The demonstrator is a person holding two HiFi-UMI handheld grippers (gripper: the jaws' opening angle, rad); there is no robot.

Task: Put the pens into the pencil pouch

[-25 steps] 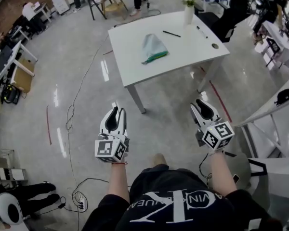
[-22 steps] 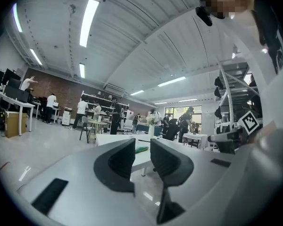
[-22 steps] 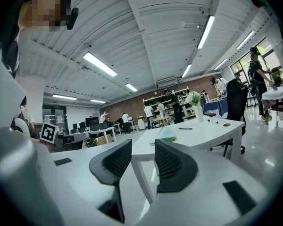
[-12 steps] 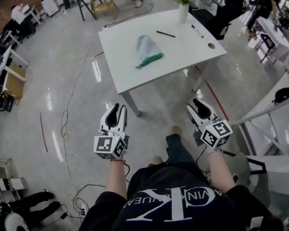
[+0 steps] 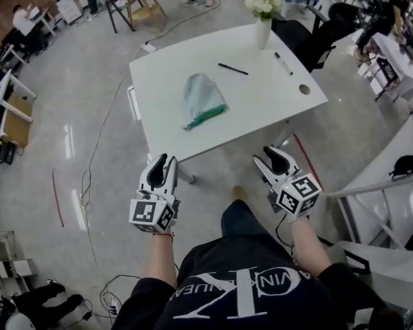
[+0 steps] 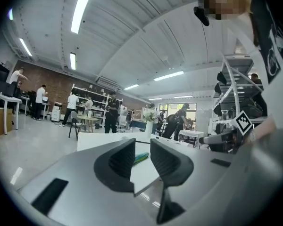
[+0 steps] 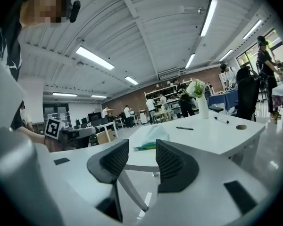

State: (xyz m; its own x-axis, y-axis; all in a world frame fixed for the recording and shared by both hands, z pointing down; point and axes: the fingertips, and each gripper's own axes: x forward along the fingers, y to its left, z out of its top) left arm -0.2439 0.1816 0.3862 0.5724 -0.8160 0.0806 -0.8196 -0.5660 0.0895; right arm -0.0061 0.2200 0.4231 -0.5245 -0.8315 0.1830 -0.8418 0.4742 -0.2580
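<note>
Head view: the pale pencil pouch [image 5: 203,98], green along one edge, lay near the middle of the white table [image 5: 158,74]. A black pen [image 5: 233,69] lay at the pouch's 1 o'clock, apart from it. A second pen [image 5: 283,63] lay farther out at 2 o'clock, near a vase of white flowers [image 5: 263,19] by the far edge. Off the table's near edge, the left gripper [image 5: 166,161] hung at the pouch's 7 o'clock, its jaws narrowly spread and empty. The right gripper [image 5: 268,155] hung at 5 o'clock, jaws opening with nothing between them.
</note>
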